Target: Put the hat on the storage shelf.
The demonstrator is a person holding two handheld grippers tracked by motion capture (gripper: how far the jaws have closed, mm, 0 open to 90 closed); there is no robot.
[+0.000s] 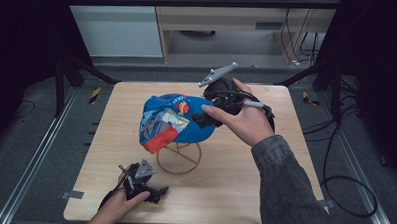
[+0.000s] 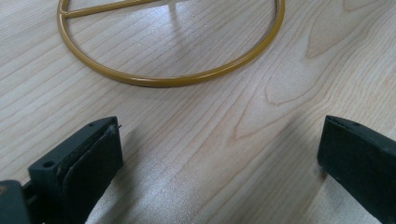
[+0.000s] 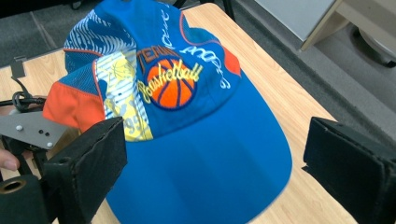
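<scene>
1. Blue fabric basketball cap (image 1: 178, 122) already sits on the gold wire stand (image 1: 179, 158), mid-table.
2. Right gripper (image 1: 206, 117) is spread wide around the brim, gripping nothing, so I'd guess it's adjusting or about to lift it.
3. Left gripper (image 1: 158, 193) rests wide open, empty, on the pale wooden table (image 1: 263, 194).

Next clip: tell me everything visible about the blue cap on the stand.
The blue fabric baseball cap has a plain blue brim, orange and white patterned panels, a yellow patch and an orange basketball emblem with lettering on the crown. It sits draped on a yellow-brown wire stand near the middle of the light wooden table. The right gripper faces its brim, jaws open to either side, not clamped.
</scene>
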